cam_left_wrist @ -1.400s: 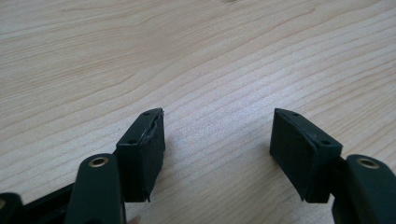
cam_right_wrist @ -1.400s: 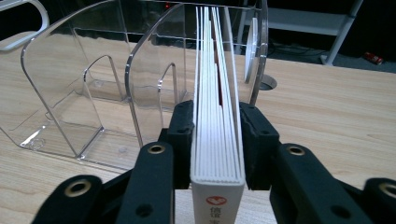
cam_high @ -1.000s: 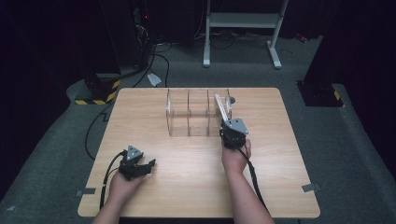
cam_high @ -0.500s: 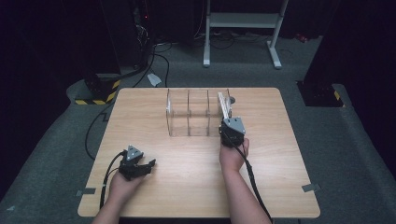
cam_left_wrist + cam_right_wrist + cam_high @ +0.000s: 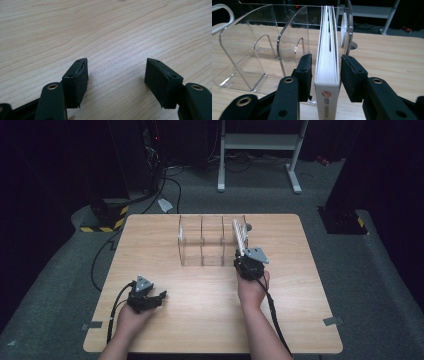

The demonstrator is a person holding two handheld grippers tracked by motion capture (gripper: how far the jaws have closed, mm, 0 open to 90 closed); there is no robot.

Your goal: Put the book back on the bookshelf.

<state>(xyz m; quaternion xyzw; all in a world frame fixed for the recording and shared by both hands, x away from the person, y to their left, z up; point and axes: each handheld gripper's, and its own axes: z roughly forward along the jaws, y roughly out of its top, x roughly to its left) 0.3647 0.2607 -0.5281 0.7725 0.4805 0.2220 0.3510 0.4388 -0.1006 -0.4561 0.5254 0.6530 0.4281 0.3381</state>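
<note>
The right gripper [image 5: 325, 75] sits at the near end of a thin white book [image 5: 327, 62] that stands on edge in the rightmost slot of a clear plastic file rack [image 5: 202, 242] on the wooden table [image 5: 150, 235]. Its jaws have just been opening: the book is between them, but small gaps show on both sides and the pads no longer press it. The main risk, as I judge it, is the book tipping sideways once it is left alone, since the slot is wider than the book and only the clear dividers would catch it (the pages already fan a little at the top). A pad could also snag the cover as the hand backs away and drag the book toward the near edge of the rack. The book's long axis runs from the gripper away across the table, spine end toward the person, with a red mark low on the spine, and in the high view it leans slightly. The left gripper [image 5: 116, 75] rests near the table's front left, jaws spread wide over bare wood, holding nothing.
</note>
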